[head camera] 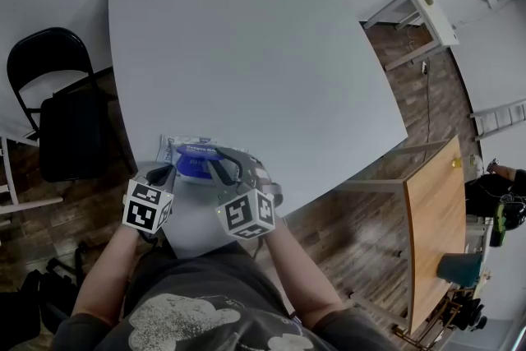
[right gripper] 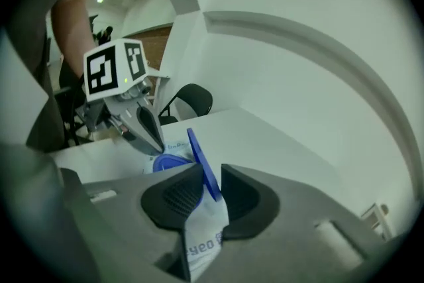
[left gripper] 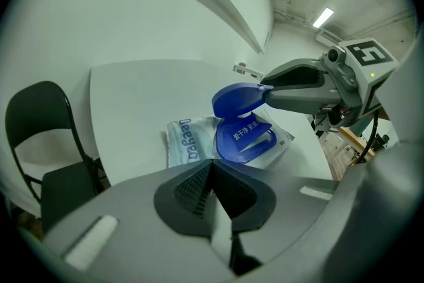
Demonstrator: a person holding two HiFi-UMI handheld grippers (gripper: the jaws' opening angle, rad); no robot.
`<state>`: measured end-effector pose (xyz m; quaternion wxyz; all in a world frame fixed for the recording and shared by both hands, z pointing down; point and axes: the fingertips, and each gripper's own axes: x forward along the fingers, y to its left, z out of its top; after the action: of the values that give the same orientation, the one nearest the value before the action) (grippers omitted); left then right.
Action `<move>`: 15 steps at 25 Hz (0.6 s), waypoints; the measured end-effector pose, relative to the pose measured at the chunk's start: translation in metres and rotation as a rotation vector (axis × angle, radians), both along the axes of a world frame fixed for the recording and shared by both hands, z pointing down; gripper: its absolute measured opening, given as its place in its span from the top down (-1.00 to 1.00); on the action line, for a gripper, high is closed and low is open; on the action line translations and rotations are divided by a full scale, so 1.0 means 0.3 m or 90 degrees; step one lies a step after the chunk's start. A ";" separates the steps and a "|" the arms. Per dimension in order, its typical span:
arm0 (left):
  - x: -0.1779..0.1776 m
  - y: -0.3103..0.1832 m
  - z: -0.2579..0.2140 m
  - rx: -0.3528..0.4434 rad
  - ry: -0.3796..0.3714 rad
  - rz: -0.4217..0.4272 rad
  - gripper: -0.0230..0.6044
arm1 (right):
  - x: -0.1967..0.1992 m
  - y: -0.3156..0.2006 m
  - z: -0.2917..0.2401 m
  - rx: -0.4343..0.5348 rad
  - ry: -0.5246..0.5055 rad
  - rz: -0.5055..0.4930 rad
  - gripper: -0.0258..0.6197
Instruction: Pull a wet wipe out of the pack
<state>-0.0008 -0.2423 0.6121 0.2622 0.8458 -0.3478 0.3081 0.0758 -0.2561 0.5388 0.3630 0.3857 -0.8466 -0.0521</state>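
Closest in, the right gripper (right gripper: 207, 177) is pinching the blue lid (right gripper: 197, 148) of the pack (head camera: 182, 146), which lies flat on the bench (head camera: 246, 53) by its near-left corner, just in from the left edge. The lid is tipped up on its hinge. The left gripper (left gripper: 213, 163) has its jaws pressed together with nothing we can make out between them, its tip down at the pack's near end. We think the main risk is the lid itself. The pinch sits on a thin, smooth flap, so it could slip free and let the lid snap back over the opening. If the pull runs past the hinge's limit, the whole pack could lift or skid, since only one closed tip holds it down. It lies near enough to the edge to go over. No wipe shows yet, and reaching in will mean letting go of the lid, which may fall shut. The left gripper view alone shows the blue ring (left gripper: 245, 140) under the raised lid, with print inside it. That may be a seal, though we cannot tell. The right gripper view alone shows how deep the lid sits between the pads. Only the head view shows how close the pack lies to the corner. There the two marker cubes cover most of both grips.
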 end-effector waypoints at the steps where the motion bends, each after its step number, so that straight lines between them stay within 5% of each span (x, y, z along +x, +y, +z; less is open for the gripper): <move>1: 0.000 0.000 0.000 -0.001 0.000 0.000 0.87 | 0.003 -0.004 0.001 0.015 0.016 -0.003 0.70; 15: 0.004 0.007 -0.002 -0.004 0.000 -0.003 0.87 | 0.062 -0.151 -0.010 0.026 -0.011 0.061 0.69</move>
<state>0.0003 -0.2402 0.6115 0.2653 0.8443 -0.3489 0.3084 0.0945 -0.3014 0.5359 0.3500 0.4335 -0.8290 -0.0486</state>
